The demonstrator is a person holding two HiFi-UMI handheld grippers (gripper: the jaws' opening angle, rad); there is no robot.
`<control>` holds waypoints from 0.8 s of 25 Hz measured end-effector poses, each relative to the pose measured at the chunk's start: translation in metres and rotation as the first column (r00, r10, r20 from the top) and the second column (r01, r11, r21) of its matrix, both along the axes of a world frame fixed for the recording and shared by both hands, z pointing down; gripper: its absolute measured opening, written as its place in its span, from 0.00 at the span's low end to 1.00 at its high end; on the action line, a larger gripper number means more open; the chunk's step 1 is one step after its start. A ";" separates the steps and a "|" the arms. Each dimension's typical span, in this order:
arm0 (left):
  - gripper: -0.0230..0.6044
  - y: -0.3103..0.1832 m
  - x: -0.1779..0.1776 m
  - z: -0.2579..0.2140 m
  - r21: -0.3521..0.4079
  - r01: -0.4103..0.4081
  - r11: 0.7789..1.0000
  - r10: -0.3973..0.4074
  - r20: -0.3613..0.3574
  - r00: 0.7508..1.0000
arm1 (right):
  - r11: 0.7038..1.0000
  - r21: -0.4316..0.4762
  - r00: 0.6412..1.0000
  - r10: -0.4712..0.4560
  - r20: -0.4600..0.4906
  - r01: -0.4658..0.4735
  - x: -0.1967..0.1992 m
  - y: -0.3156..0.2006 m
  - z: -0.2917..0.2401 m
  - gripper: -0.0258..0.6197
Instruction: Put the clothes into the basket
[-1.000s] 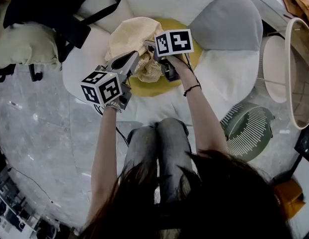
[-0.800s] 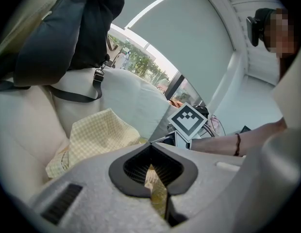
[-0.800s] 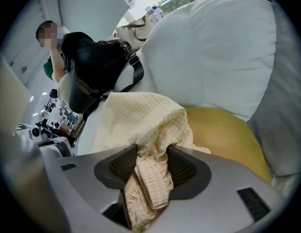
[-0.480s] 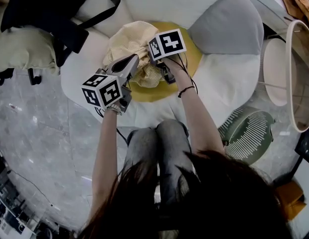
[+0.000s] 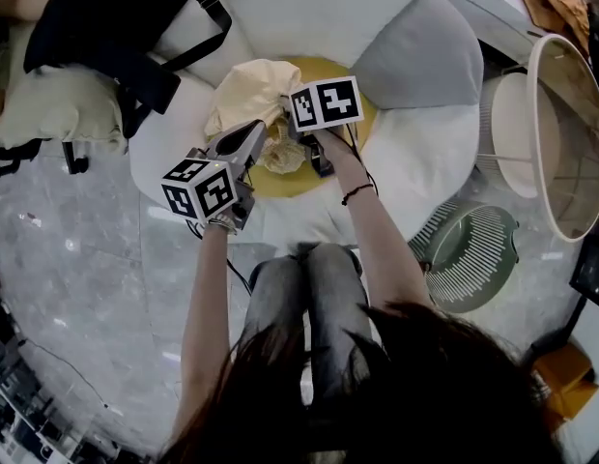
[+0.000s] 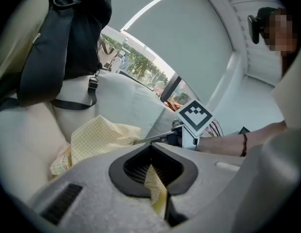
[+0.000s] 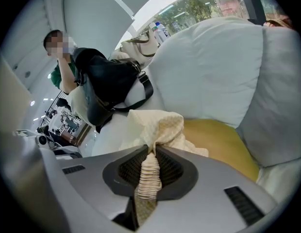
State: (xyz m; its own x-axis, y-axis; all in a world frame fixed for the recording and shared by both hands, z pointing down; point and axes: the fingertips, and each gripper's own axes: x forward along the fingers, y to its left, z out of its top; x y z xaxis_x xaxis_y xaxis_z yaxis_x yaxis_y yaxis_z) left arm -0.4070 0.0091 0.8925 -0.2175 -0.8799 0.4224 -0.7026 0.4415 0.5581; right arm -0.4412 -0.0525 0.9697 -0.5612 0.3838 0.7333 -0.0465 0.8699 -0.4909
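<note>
A pale yellow checked garment point(image 5: 249, 90) lies bunched on a yellow cushion point(image 5: 362, 114) on the white sofa. My left gripper point(image 5: 256, 131) is shut on a fold of it; the cloth shows pinched between the jaws in the left gripper view point(image 6: 153, 171). My right gripper point(image 5: 283, 114) is shut on the garment's ribbed edge point(image 7: 149, 174); its jaws have just been closing with that cloth between them. The rest of the garment point(image 7: 158, 125) hangs just beyond the jaws. A round white-rimmed basket point(image 5: 539, 85) stands on the floor at the far right.
A black bag point(image 5: 106, 27) with a strap lies on the sofa's left side beside a pale green pillow point(image 5: 48, 104). A grey cushion point(image 5: 415, 51) sits at the sofa's right. A green slatted object point(image 5: 469, 254) is on the floor near my right knee.
Both grippers have risen slightly together, and the garment is drawn up into a tighter bunch between them.
</note>
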 end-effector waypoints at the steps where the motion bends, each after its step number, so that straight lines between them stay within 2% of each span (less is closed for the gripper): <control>1: 0.05 0.000 0.002 -0.007 0.003 0.006 1.000 -0.006 0.001 1.000 | 1.000 -0.002 1.000 0.005 0.009 -0.005 0.002 -0.001 -0.009 0.11; 20: 0.05 0.010 0.029 -0.141 0.022 0.015 1.000 -0.015 -0.012 1.000 | 0.999 -0.020 0.996 0.040 0.084 -0.039 0.034 0.007 -0.163 0.11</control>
